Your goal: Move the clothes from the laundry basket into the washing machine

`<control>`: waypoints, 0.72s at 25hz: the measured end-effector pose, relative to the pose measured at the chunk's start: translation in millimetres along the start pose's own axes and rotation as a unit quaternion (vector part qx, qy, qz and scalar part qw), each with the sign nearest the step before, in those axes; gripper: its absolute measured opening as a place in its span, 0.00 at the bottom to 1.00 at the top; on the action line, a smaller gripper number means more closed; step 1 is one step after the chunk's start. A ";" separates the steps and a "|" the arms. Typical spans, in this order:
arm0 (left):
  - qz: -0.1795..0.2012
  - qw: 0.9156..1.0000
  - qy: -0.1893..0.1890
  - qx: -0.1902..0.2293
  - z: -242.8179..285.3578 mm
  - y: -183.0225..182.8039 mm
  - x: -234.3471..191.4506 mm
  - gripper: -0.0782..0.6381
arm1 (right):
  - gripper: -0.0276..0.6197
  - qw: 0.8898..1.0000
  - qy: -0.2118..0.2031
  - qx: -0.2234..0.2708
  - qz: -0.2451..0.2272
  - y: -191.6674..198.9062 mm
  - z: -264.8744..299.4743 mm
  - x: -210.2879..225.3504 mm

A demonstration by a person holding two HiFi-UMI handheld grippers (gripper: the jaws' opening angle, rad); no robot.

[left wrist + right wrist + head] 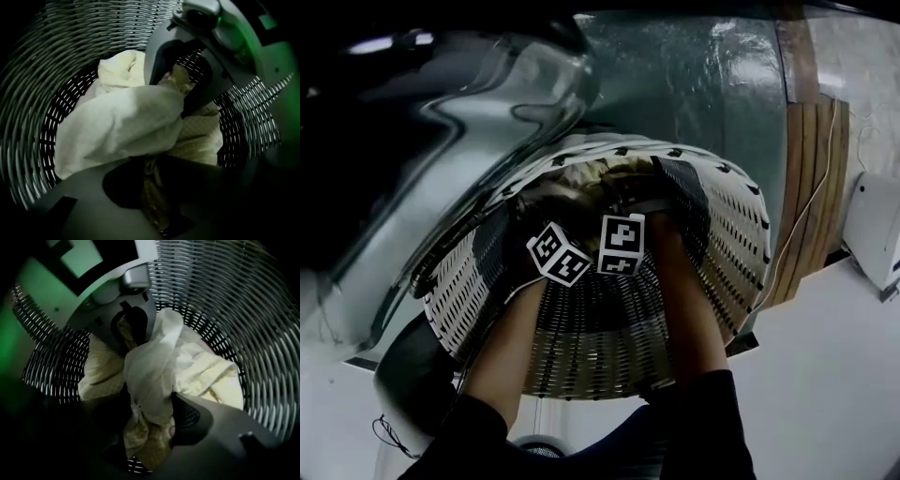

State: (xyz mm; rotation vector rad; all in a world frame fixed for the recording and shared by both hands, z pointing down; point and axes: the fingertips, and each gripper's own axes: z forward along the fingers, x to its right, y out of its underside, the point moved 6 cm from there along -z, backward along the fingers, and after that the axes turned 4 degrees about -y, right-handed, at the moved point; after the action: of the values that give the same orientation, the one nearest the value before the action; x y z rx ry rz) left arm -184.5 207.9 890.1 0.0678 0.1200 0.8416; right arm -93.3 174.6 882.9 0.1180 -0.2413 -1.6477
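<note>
A white wicker laundry basket (609, 347) holds a white cloth (122, 126), a cream cloth (119, 68) and a yellowish patterned cloth (201, 133). Both hands reach down into it; the head view shows only the marker cubes of the left (561, 255) and right (622, 244) grippers. My left gripper (150, 176) is closed on a fold of the patterned cloth. My right gripper (150, 423) pinches a bunch of white cloth (152, 366) and patterned cloth (145, 441). The two grippers stand close together, facing each other over the pile.
The basket's woven wall (225, 301) rings both grippers closely. The washing machine's rounded glass door (478, 122) lies at the upper left of the basket. A wooden board (816, 187) and a white box (877, 230) stand at the right.
</note>
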 end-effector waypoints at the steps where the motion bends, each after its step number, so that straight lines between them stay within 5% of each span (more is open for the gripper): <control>1: -0.004 1.000 0.000 0.003 -0.5 -0.7 -1.8 0.25 | 0.43 1.000 0.001 -0.001 -0.002 0.4 0.6 -0.5; 8: -0.046 0.998 -0.015 0.028 -31.6 -4.1 -7.4 0.17 | 0.22 1.000 0.026 0.008 0.006 -9.4 -20.3 1.7; 18: -0.080 0.993 -0.047 0.075 -127.4 -17.0 -11.4 0.17 | 0.17 0.999 0.037 0.012 0.024 -33.3 -110.3 2.8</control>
State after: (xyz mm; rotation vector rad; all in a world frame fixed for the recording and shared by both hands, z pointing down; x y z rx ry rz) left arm -196.4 189.6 762.9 0.2363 0.0996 0.6671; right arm -101.7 164.8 768.4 0.1895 -0.2064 -1.5905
